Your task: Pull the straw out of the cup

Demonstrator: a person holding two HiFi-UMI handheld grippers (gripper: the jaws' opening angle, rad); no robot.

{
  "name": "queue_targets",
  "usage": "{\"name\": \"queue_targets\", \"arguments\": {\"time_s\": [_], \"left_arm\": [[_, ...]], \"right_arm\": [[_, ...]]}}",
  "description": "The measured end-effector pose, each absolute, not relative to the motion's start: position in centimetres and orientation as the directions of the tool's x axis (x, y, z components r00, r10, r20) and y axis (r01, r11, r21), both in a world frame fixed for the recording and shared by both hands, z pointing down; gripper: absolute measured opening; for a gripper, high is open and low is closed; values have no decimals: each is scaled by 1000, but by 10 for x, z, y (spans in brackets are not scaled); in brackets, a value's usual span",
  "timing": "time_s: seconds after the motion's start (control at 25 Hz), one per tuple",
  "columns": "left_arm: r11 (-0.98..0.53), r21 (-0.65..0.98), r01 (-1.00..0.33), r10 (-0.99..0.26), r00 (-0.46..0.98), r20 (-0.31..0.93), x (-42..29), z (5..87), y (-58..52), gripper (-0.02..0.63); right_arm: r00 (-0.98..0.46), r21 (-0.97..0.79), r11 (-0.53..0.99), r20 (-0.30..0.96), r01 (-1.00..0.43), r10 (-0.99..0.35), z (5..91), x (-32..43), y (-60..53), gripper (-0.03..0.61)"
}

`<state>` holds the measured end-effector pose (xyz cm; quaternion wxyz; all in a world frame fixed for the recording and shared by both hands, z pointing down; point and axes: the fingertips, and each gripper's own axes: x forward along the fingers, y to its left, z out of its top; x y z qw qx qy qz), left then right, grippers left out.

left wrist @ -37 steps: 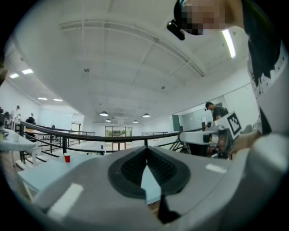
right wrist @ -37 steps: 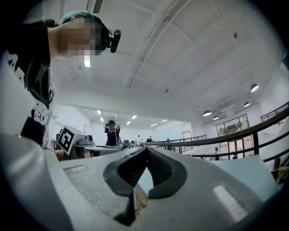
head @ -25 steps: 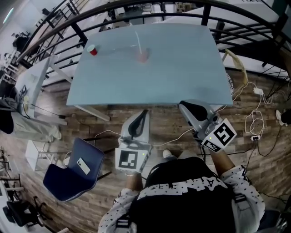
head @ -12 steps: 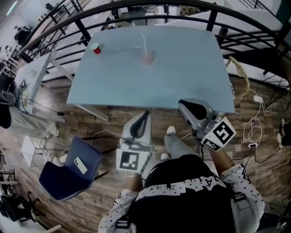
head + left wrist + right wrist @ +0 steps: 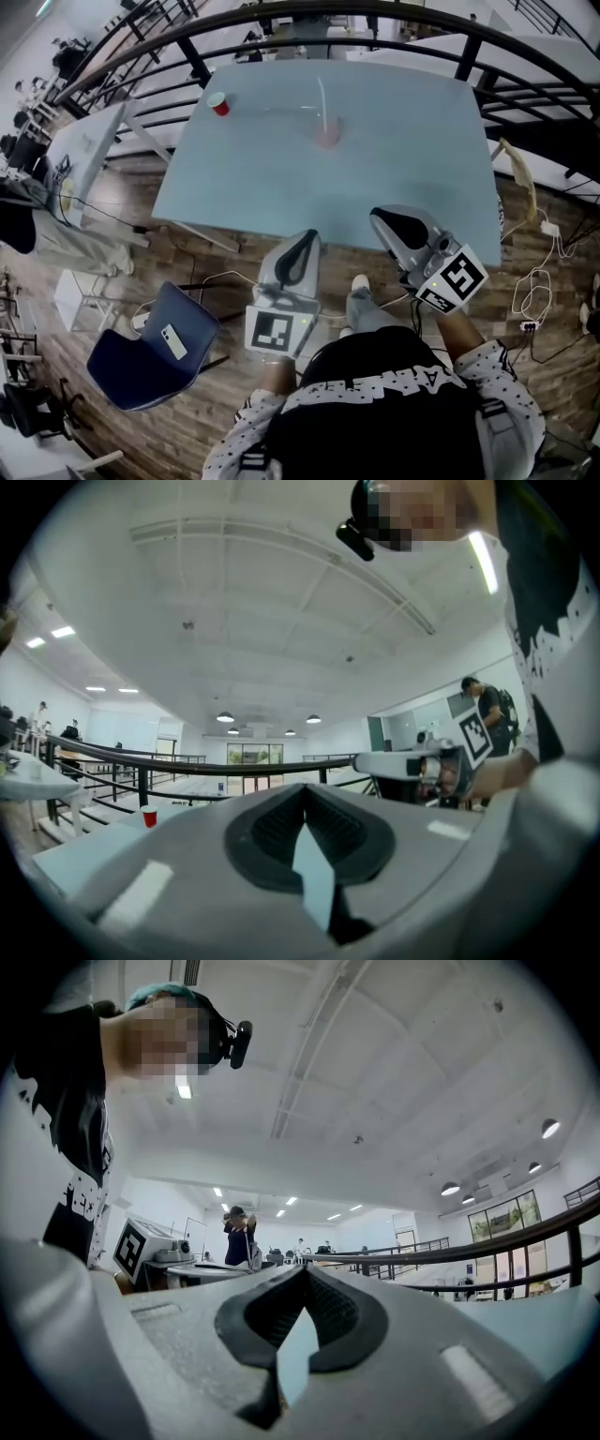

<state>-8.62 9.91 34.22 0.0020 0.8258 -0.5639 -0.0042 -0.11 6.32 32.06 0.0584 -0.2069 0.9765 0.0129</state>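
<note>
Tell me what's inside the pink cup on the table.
A straw stands in the pink cup and rises well above its rim. The straw's lower end is hidden by the cup wall. The cup is too small in the head view to tell whether it holds liquid.

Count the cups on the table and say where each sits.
2. A red cup near the far left corner of the table; a pink cup with the straw near the middle of the far edge. None looks hidden.
</note>
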Motion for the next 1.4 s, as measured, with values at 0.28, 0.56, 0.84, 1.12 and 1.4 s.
{"name": "queue_targets", "arguments": {"time_s": [0.28,0.56,0.84,1.12,1.4], "left_arm": [[-355,19,-935,-935,355,0,-96,346,50,-11],[-355,-2,-935,-935,355,-3,-95,339,2,-11],[-341,-23,-940,-940,341,5,-93,335,-37,-11],[-334,-43,-942,-943,334,12,-87,339,-79,-11],[-323,-35,-946,-946,322,20,-77,345,-104,-11]], "right_arm": [[-911,-3,917,-110,-399,-397,326,-8,16,0],[-915,0,922,-124,-387,-384,320,-10,-30,-1],[-923,5,931,-133,-364,-360,316,-10,-68,-1],[-926,-15,936,-138,-353,-352,322,-5,-108,0],[-926,-27,936,-139,-351,-351,329,6,-134,0]]}}
